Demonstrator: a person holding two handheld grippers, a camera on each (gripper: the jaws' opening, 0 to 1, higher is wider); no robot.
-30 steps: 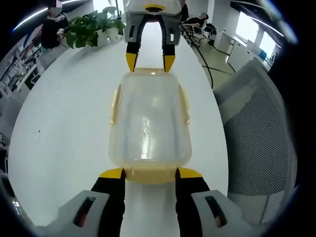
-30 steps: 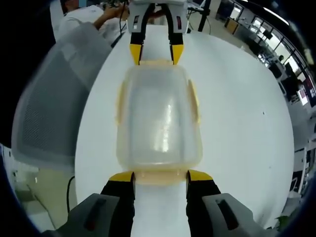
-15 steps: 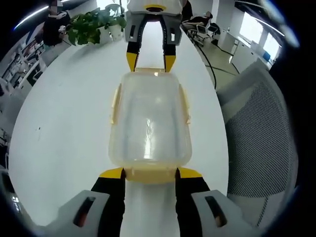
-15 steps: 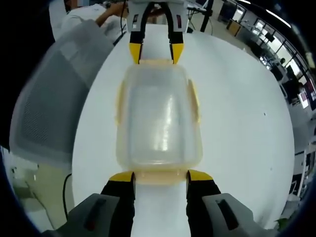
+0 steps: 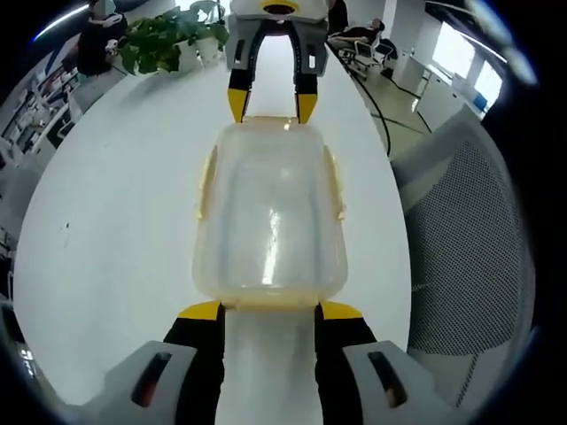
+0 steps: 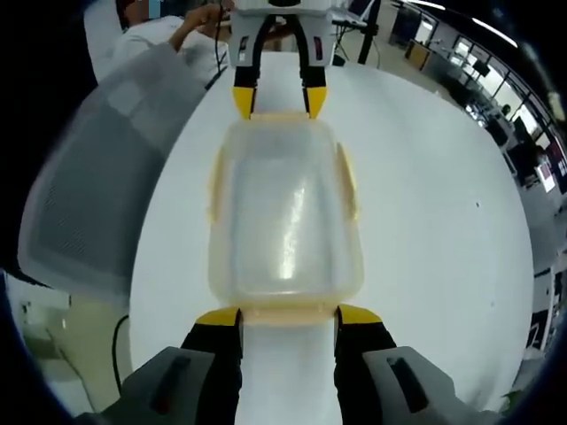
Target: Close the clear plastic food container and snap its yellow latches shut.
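Observation:
The clear plastic container point(image 5: 270, 212) lies lengthwise on the white table point(image 5: 115, 221) with its lid on. Yellow latches point(image 5: 206, 181) run along both long sides and stand slightly out from the walls. My left gripper point(image 5: 270, 312) is open, its yellow-tipped fingers point(image 5: 202, 310) at the near end's corners and the end flap between them. My right gripper point(image 5: 270, 106) stands open at the far end in the same way. In the right gripper view the container point(image 6: 285, 212) runs from my right gripper point(image 6: 289, 316) to my left gripper point(image 6: 279, 99), and its side latches point(image 6: 350, 181) show.
A grey mesh chair point(image 5: 461, 239) stands close to the table edge beside the container, also seen as the chair point(image 6: 84, 177). A potted plant point(image 5: 168, 40) sits at the table's far side. A person's arm point(image 6: 190, 27) rests beyond the table.
Both views have shifted slightly. The yellow end flap between each view's own fingers shows as a thinner band than before. The container stays in place between the grippers.

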